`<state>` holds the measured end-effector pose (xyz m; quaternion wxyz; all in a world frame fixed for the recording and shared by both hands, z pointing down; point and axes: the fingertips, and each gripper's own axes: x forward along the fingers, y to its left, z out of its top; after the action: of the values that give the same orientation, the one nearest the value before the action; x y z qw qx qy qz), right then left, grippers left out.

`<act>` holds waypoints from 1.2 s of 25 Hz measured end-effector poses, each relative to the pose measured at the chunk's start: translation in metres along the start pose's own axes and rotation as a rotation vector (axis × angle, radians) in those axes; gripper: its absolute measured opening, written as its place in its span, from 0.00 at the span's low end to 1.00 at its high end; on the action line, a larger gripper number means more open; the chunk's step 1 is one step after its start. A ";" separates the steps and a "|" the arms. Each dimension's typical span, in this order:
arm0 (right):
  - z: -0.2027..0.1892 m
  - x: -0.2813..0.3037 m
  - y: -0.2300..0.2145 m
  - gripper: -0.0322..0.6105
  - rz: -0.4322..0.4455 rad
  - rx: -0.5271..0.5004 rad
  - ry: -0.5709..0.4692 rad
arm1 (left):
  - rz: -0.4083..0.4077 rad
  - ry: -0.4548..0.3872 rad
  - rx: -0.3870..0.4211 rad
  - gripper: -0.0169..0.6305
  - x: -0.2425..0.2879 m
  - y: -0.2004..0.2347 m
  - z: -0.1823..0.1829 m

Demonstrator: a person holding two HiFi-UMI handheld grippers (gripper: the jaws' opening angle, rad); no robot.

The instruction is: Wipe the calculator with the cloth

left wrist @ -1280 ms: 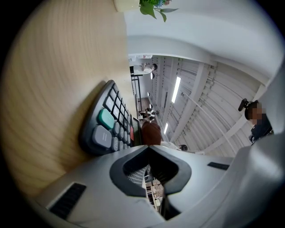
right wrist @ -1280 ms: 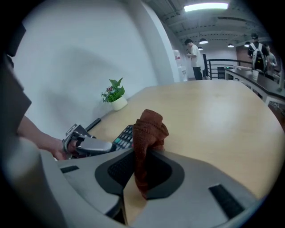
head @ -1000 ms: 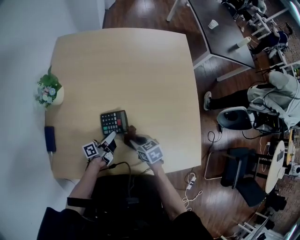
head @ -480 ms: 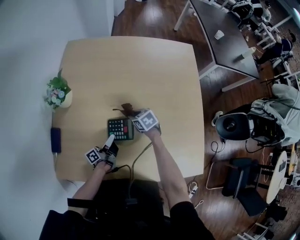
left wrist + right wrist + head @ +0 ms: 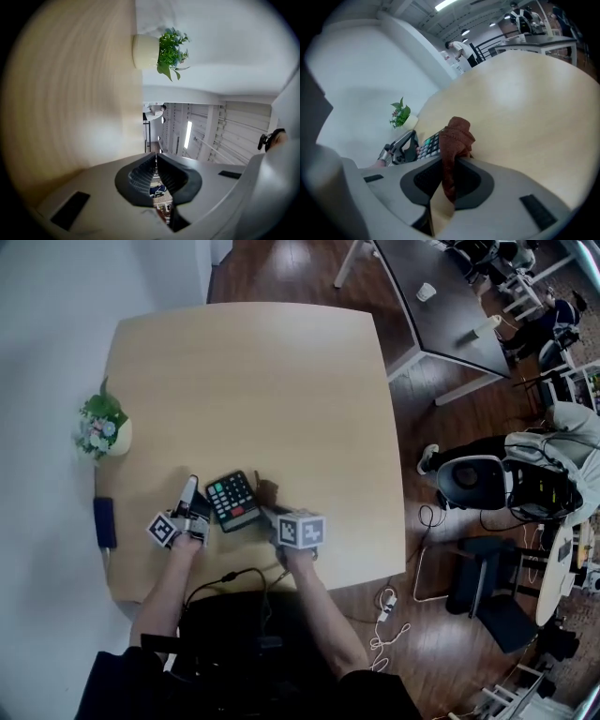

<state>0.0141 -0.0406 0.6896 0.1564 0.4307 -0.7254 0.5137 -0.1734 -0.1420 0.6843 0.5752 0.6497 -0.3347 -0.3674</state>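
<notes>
1. You are pinching the cloth (image 5: 455, 137) in the right hand-held gripper (image 5: 451, 165). Its jaws are clamping one fold, and the bunched end is sticking out past the tips.
2. The calculator (image 5: 232, 501) is lying keys-up on the counter (image 5: 253, 381), between your two hand-held grippers.
3. The cloth is sitting at the calculator's right edge. Whether it is touching the casing is not clear, and it is covering none of the keys.
4. Your left hand-held gripper (image 5: 190, 485) is lying just left of the calculator with its jaws pressed together on nothing. Contact with the casing cannot be made out.
5. Judging by this, the wiping is not finished. Nothing is showing that a pass has been made, and the whole key face is waiting for the cloth to be drawn across it from the right.
</notes>
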 end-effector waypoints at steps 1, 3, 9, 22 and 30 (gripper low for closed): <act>-0.007 0.002 0.006 0.14 0.022 0.014 -0.003 | -0.004 -0.001 0.010 0.03 0.006 -0.001 0.006; -0.012 0.004 0.010 0.14 0.049 0.021 -0.012 | -0.009 0.022 0.047 0.03 0.013 -0.006 0.014; 0.042 -0.011 -0.010 0.14 0.028 -0.074 -0.088 | -0.198 0.463 0.103 0.03 -0.030 -0.082 -0.058; 0.051 0.050 0.013 0.15 0.082 -0.233 0.103 | -0.074 0.833 0.240 0.02 -0.067 -0.036 -0.182; -0.046 -0.012 0.024 0.15 0.163 -0.123 0.194 | -0.068 0.830 0.228 0.02 -0.064 -0.034 -0.179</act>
<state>-0.0076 0.0078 0.6866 0.2097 0.3080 -0.7696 0.5185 -0.0506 0.0066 0.6692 0.5731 0.8125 -0.0915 -0.0544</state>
